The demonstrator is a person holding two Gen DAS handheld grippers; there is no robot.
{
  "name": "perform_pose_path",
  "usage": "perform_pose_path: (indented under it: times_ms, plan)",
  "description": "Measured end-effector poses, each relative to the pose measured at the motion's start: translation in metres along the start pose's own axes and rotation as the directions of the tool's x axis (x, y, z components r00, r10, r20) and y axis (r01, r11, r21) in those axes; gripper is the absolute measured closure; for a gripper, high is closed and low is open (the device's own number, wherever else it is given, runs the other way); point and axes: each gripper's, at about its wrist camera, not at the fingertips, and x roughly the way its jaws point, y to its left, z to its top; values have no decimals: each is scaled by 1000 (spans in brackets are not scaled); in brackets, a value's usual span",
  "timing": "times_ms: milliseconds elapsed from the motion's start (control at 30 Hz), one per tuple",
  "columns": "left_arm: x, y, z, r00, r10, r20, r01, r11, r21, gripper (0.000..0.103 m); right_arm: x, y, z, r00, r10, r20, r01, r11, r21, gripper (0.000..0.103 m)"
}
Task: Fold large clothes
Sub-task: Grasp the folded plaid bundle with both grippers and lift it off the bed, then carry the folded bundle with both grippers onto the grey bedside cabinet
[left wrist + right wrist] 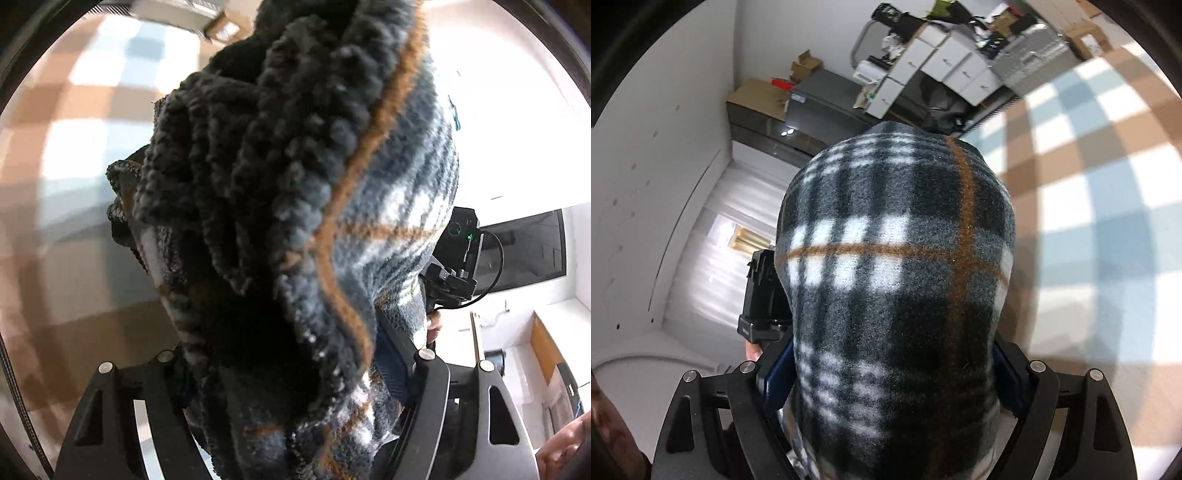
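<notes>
Fleece (295, 221), thick and plaid, bulges between the jaws of the left gripper (295, 387) and the right gripper (890, 373), each clamped on a bunched fold. It looks soft, floppy and bulky, so edges or corners seem better holds.

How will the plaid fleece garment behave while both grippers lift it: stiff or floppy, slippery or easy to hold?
The plaid fleece garment is probably floppy: it bunches in thick folds in the left gripper and drapes over the right gripper. Its fuzzy pile likely resists slipping. It looks bulky, so it may sag between the grips.
</notes>
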Motion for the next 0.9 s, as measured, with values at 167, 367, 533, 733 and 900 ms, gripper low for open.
perform_pose_path:
  times_ms: [167, 367, 533, 733, 900]
  plan:
    - [-74, 12, 5, 991, 72, 114, -70, 997, -19, 31, 65, 39, 39, 998, 62, -26, -62, 998, -23, 14]
    - [-163, 45, 7, 966, 159, 206, -139, 984, -111, 31, 184, 84, 79, 985, 145, -89, -147, 989, -20, 14]
    - [-217, 97, 7, 940, 238, 245, -191, 961, -198, 31, 289, 102, 95, 970, 214, -111, -211, 977, 34, 14]
    - [-219, 215, -18, 928, 337, 159, -240, 868, -435, 31, 414, 70, 55, 955, 174, -241, -110, 960, 258, 14]
    - [-218, 238, -46, 925, 272, 267, -115, 867, -484, 24, 435, 91, 33, 962, 17, -273, -6, 999, 41, 6]
